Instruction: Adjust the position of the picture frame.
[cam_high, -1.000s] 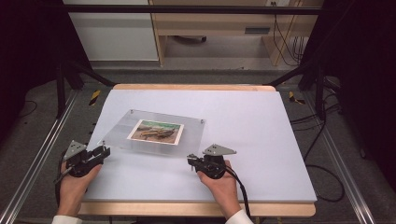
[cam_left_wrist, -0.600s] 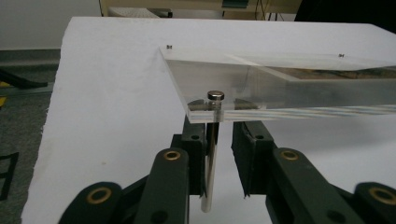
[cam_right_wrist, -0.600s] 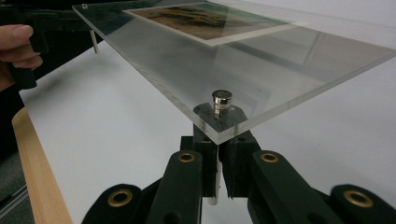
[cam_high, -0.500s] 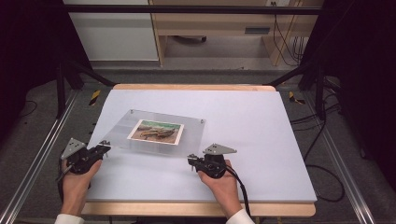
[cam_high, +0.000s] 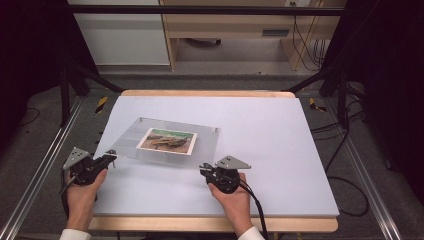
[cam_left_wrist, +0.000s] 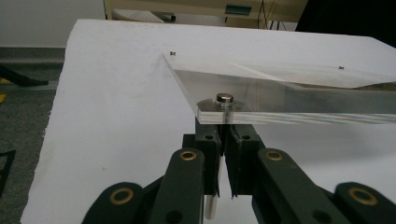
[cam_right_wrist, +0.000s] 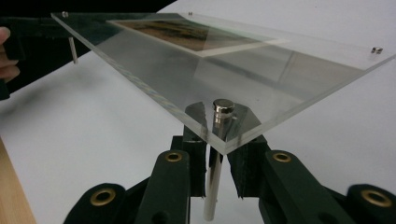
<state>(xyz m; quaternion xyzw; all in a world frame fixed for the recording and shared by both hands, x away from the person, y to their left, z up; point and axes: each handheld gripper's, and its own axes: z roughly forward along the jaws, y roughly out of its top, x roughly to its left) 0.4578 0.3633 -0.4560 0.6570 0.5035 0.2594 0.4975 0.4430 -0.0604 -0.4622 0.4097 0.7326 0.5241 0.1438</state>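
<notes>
The left gripper (cam_left_wrist: 223, 163) has its black jaws pressed together around a thin metal standoff pin (cam_left_wrist: 225, 112) under the near left corner of a clear acrylic photo frame (cam_left_wrist: 299, 91); the pin's round silver cap sits on top of the panel there. In the high view this gripper (cam_high: 111, 156) is at the near left of the worktop (cam_high: 280, 135), held by the person's left hand (cam_high: 80, 192).

The right gripper (cam_right_wrist: 217, 168) likewise pinches a metal pin (cam_right_wrist: 215, 186) that runs down from a silver cap (cam_right_wrist: 223, 106) at the near right corner of the frame (cam_right_wrist: 299, 70). From above it (cam_high: 204, 169) lies right of the worktop's near middle, in the right hand (cam_high: 232, 197), with a black cable trailing back from it.

The frame (cam_high: 167, 142) is a flat, transparent, rectangular slab with polished edges and a small stud at each corner. A landscape photograph (cam_high: 167, 140) in brown and green tones with a white border is set in its middle. The near edge is raised off the surface on the two gripped pins, so the panel tilts down toward its far edge; whether the far edge touches the worktop cannot be told. It sits left of centre on the white-covered worktop, between the two grippers.
</notes>
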